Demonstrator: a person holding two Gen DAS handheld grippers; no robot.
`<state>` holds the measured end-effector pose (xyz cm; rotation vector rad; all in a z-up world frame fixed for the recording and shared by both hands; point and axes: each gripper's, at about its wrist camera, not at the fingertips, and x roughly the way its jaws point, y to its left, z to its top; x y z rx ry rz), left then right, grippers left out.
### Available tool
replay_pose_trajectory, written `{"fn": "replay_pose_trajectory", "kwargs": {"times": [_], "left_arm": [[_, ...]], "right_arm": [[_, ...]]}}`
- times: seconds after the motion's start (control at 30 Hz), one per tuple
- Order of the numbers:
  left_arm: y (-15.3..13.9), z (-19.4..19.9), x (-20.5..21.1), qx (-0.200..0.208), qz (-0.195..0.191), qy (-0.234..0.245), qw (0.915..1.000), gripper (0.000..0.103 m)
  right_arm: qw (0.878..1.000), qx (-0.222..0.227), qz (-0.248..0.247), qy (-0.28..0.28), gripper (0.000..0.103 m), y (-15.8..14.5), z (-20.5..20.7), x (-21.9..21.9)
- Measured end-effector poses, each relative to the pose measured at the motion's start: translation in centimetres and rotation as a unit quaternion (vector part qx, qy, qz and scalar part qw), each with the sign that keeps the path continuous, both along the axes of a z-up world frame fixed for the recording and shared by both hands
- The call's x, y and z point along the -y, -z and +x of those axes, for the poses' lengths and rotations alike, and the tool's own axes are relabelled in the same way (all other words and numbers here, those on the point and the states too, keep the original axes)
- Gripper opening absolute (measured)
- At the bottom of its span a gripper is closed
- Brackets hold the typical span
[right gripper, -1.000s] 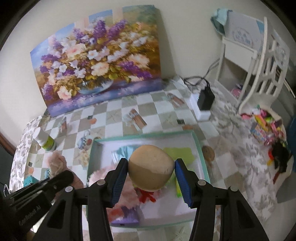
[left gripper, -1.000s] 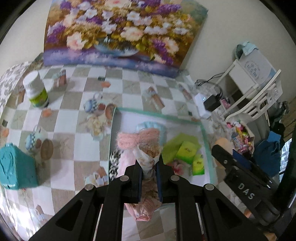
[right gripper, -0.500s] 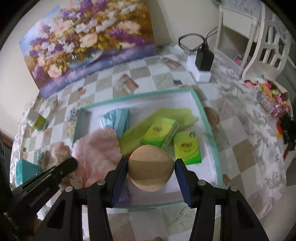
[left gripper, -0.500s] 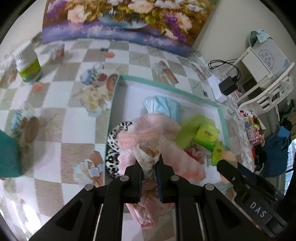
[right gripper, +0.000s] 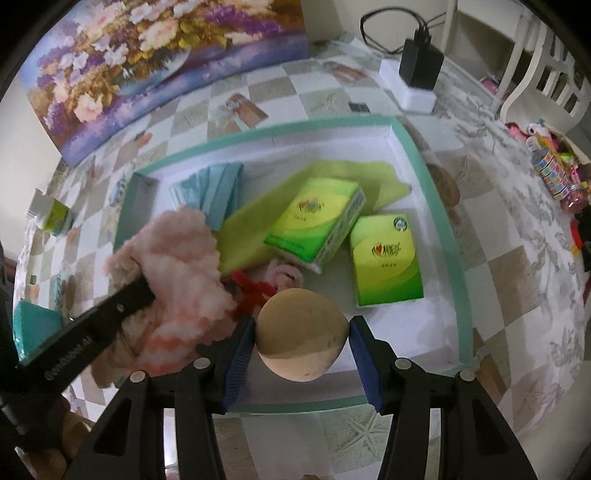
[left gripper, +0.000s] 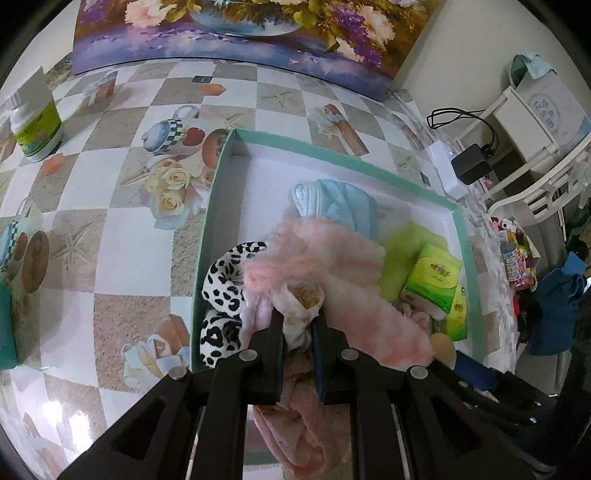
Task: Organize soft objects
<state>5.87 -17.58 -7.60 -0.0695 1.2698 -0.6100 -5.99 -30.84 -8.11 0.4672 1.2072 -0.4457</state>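
Observation:
My left gripper [left gripper: 298, 314] is shut on a pink fluffy plush item [left gripper: 332, 266] and holds it over the near left part of the teal-rimmed white box [left gripper: 218, 177]. It also shows in the right wrist view [right gripper: 177, 258]. My right gripper [right gripper: 302, 325] is shut on a tan soft ball [right gripper: 301, 338] above the box's near edge [right gripper: 436, 206]. In the box lie a light blue cloth [left gripper: 336, 206], a lime green cloth [right gripper: 258, 221], two green tissue packs [right gripper: 317, 218] [right gripper: 386, 260], a leopard-print item [left gripper: 225, 288] and a red piece [right gripper: 255, 290].
The box sits on a checked tablecloth [left gripper: 110, 236]. A flower painting [left gripper: 240, 33] leans on the wall behind. A white bottle with a green label [left gripper: 35, 129] stands far left, a teal object [left gripper: 5, 328] near left. A charger and power strip [right gripper: 419, 74] lie to the right.
Both grippers have moved forward and down over the box, each still holding its item. The box and its contents now look larger and closer in both views.

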Motion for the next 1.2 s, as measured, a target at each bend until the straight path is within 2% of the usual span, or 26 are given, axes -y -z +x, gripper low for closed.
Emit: {"fn": "replay_pose_trajectory", "kwargs": {"times": [0.27, 0.47, 0.73, 0.97, 1.03, 1.2], "left_arm": [[0.4, 0.2, 0.9, 0.01, 0.01, 0.007, 0.9999, 0.015], [0.2, 0.3, 0.6, -0.005, 0.002, 0.003, 1.0, 0.015], [-0.9, 0.1, -0.7, -0.037, -0.022, -0.009, 0.999, 0.035], [-2.5, -0.8, -1.8, -0.021, -0.028, -0.012, 0.9993, 0.052], [-2.8, -0.8, -2.4, -0.015, -0.023, -0.02, 0.9994, 0.062], [-3.4, -0.5, -4.9, -0.004, -0.013, -0.055, 0.9984, 0.066]], "right_arm": [[0.999, -0.025, 0.021, 0.006, 0.056, 2.3, 0.1, 0.6], [0.999, -0.032, 0.022, 0.009, 0.056, 2.8, -0.1, 0.6], [0.999, -0.033, 0.016, 0.024, 0.06, 2.7, -0.6, 1.2], [0.999, -0.024, 0.006, 0.024, 0.064, 1.9, -0.8, 0.6], [0.999, -0.023, 0.002, 0.023, 0.066, 1.6, -1.0, 0.2], [0.999, -0.023, -0.014, 0.021, 0.069, 0.9, -1.1, -1.1]]}}
